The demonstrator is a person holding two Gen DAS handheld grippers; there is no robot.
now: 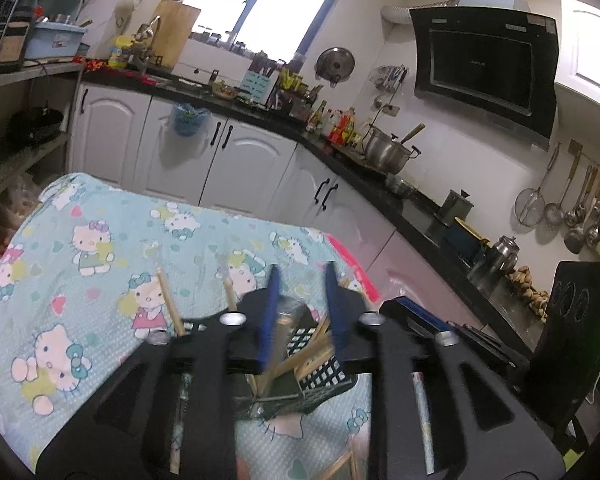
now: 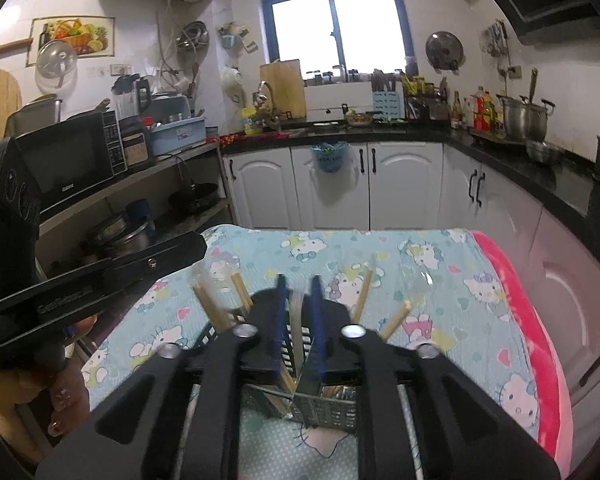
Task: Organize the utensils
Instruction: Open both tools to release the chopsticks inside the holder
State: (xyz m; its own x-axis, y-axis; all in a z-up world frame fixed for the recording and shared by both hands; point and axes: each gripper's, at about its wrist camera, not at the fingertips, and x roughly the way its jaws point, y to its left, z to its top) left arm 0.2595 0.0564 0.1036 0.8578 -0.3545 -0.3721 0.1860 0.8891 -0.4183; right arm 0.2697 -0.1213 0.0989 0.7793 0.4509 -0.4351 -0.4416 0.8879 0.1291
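A black mesh utensil basket (image 1: 324,372) stands on the cat-print cloth (image 1: 100,240), right under both grippers. Several wooden chopsticks (image 1: 168,304) stick up out of it at angles. My left gripper (image 1: 303,270) hovers over the basket with its blue fingers (image 1: 270,320) apart; a blurred greyish utensil tip (image 1: 288,308) shows in the gap, untouched. In the right wrist view the basket (image 2: 332,408) sits below my right gripper (image 2: 298,280). A pale stick (image 2: 298,312) stands between its fingers with slim gaps on both sides. More chopsticks (image 2: 362,296) lean out beside it.
The left gripper's black body (image 2: 100,280) and a hand (image 2: 60,392) fill the left of the right wrist view. A pink edge (image 2: 512,300) borders the cloth on the right. White cabinets (image 2: 404,184) and a dark counter (image 1: 380,176) stand beyond the table.
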